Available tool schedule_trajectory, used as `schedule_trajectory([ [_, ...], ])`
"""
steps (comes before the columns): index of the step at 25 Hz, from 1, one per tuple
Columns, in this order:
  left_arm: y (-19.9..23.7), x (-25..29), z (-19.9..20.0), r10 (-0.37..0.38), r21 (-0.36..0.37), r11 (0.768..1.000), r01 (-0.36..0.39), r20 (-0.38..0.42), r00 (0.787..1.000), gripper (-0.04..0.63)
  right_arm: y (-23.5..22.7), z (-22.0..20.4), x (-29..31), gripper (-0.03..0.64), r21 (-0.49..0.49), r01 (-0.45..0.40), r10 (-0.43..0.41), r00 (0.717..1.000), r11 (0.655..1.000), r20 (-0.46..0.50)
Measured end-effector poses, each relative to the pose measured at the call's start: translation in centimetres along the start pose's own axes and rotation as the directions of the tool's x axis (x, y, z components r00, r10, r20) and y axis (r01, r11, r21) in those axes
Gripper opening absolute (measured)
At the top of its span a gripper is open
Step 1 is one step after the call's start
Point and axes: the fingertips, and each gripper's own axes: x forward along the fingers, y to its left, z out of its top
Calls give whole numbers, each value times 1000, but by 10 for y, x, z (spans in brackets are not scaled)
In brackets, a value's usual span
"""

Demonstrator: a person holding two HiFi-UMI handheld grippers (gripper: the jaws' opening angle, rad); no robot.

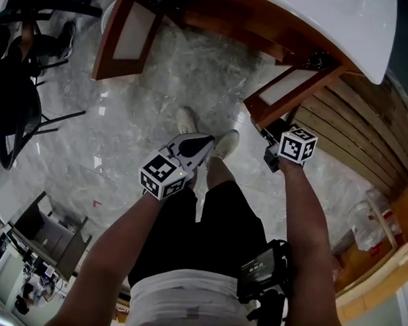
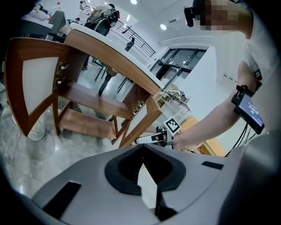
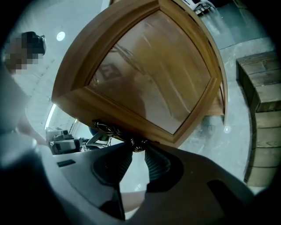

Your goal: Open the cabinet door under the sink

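Note:
The wooden cabinet under the white sink [image 1: 345, 23] has two framed doors with pale panels, and both stand swung out. My right gripper [image 3: 139, 147] is shut on the dark ornate handle [image 3: 107, 129] at the lower edge of the right door [image 3: 149, 74]. From the head view the right gripper [image 1: 271, 147] sits just under that door [image 1: 291, 88]. The left door [image 1: 128, 34] hangs free. My left gripper [image 1: 206, 142] floats over the floor between the doors, shut and holding nothing. In the left gripper view its jaws meet at the left gripper [image 2: 142, 148], with the left door [image 2: 30, 83] ahead.
Grey marble floor [image 1: 138, 122] spreads below, with the person's shoes [image 1: 225, 143] on it. A dark chair [image 1: 17, 103] stands at the left. Wooden slats [image 1: 354, 132] run along the right, with a clear plastic bag [image 1: 367, 223] beside them. A pale bottle [image 2: 37, 127] stands under the cabinet.

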Motion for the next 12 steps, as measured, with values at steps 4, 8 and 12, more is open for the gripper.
schedule_trajectory([
  [4,-14,11,-5,-8,10,1000,8,-10,1000,11,-2,-9,-12,95,-83,-13,6,996,996,-89],
  [8,-28,21,-3,-20,62,998,21,-21,1000,11,-8,-15,-22,95,-139,-21,2,991,990,-136],
  [12,-35,27,0,-19,70,997,20,-21,1000,11,-16,-25,-39,97,-172,-12,-17,986,985,-168],
])
